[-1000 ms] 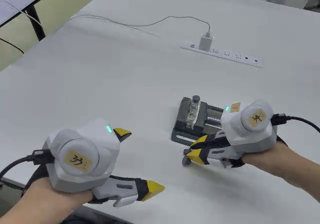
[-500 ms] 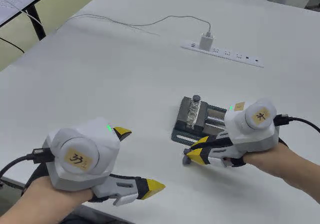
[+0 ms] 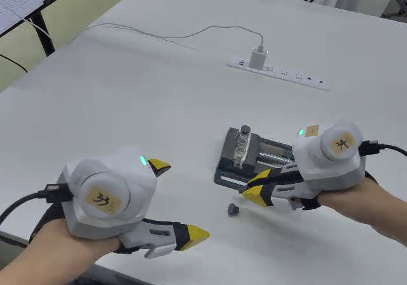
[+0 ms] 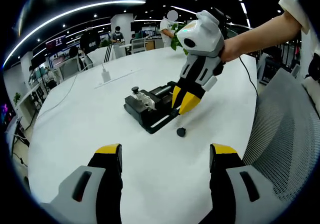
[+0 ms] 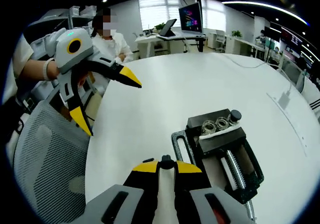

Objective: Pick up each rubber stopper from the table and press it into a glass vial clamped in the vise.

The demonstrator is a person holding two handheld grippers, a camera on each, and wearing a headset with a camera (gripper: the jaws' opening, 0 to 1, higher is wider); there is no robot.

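- White table [image 3: 127, 107] in a large open office, with people at desks far behind.
- Half a second ago the tips of the right gripper [image 3: 255, 188] were down at the stopper [image 3: 233, 209]. Now they sit just right of and above it, apart from it, and the stopper lies free on the table near the vise [image 3: 226, 167]. I judge the pick has not been made and needs another try.
- Right gripper: jaws drawn close with only a narrow slot between them, nothing held that I can see; its own view lines the tips up with the stopper.
- Left gripper [image 3: 175, 201]: jaws spread wide and empty, at the near left, well apart from the work.
- Vise holds a row of glass vials [image 3: 240, 150]; the far one already wears a stopper [image 3: 245, 130], while the right gripper view shows two with open mouths.
- A power strip [image 3: 286, 75] with a charger [image 3: 257, 58] and its cable lies far back, out of the way. Nothing stands between the stopper and the vise.
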